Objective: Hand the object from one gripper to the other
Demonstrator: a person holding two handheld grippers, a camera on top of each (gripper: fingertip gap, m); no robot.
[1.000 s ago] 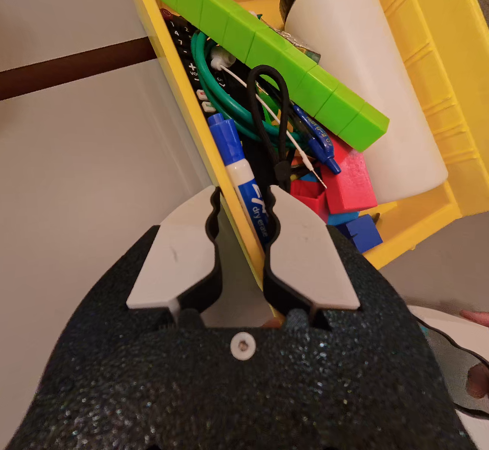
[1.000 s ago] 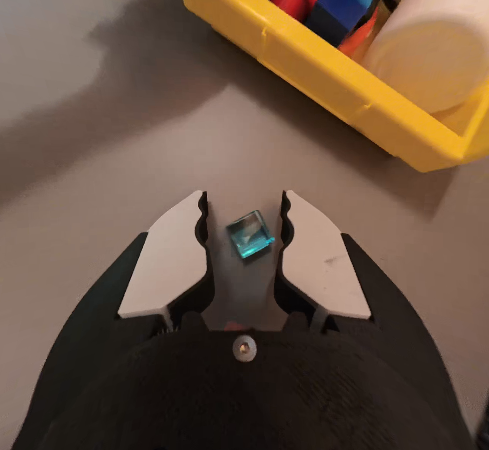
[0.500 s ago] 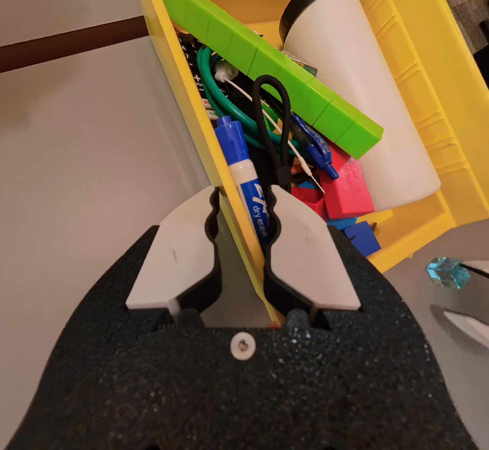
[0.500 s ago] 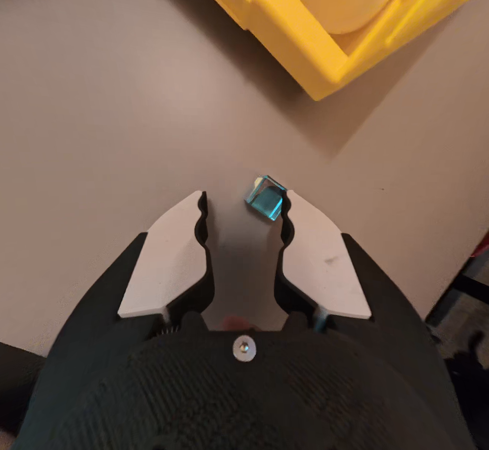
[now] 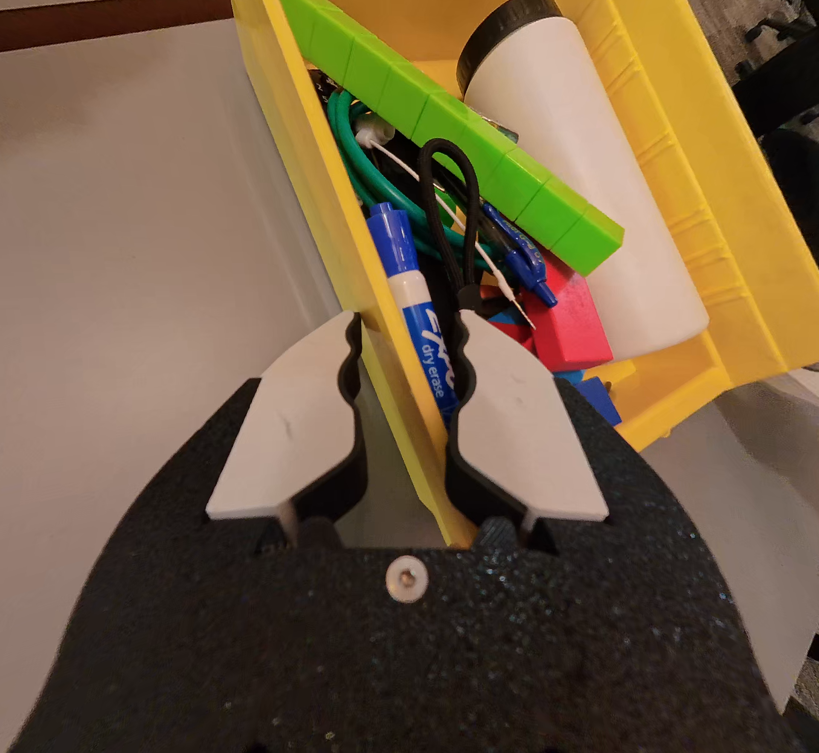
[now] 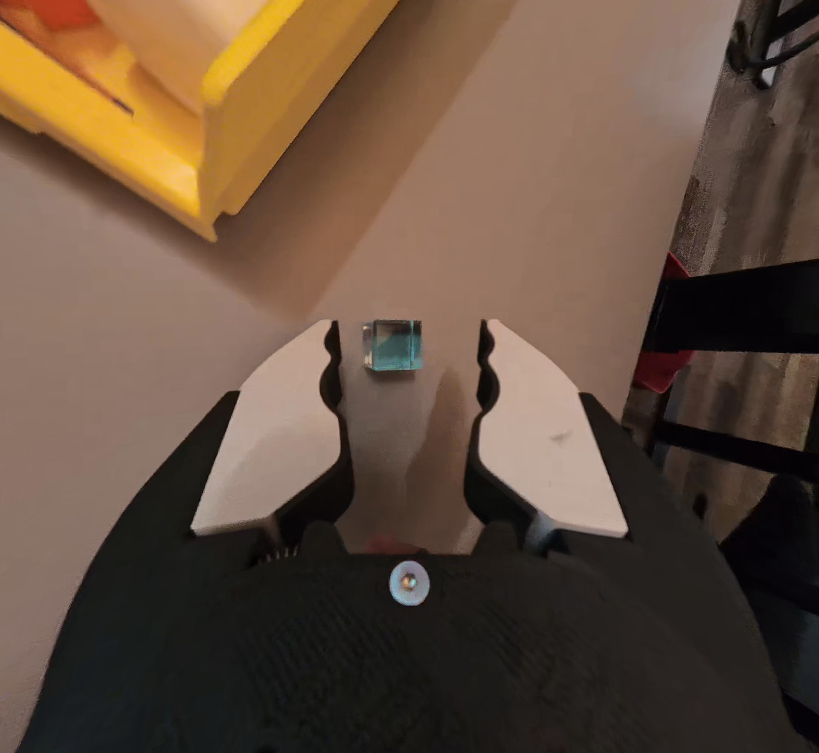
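Observation:
A small clear teal cube (image 6: pixel 392 345) sits on the beige table, between my right gripper's fingertips and nearer the left one, with a gap on each side. My right gripper (image 6: pixel 408 326) is open. My left gripper (image 5: pixel 407 319) is open and straddles the left wall of a yellow bin (image 5: pixel 283 67). A blue dry-erase marker (image 5: pixel 425 333) inside the bin lies between its fingers. The cube is not in the left wrist view.
The bin holds a long green bar (image 5: pixel 443 111), a white bottle (image 5: pixel 576 182), a red block (image 5: pixel 567 328), a black cord loop (image 5: pixel 447 200) and a green cable (image 5: pixel 354 164). The bin's corner (image 6: pixel 248 80) lies up-left of the cube. The table edge, floor and a black frame (image 6: pixel 731 311) are to the right. Tip to tip, the grippers are about 30 cm apart. To the small clear teal cube (image 6: pixel 392 345): right tips about 4 cm, left tips about 25 cm.
My right gripper has swung around the cube, which now sits squarely between the fingertips instead of against the right one. The cube and right finger have left the left wrist view.

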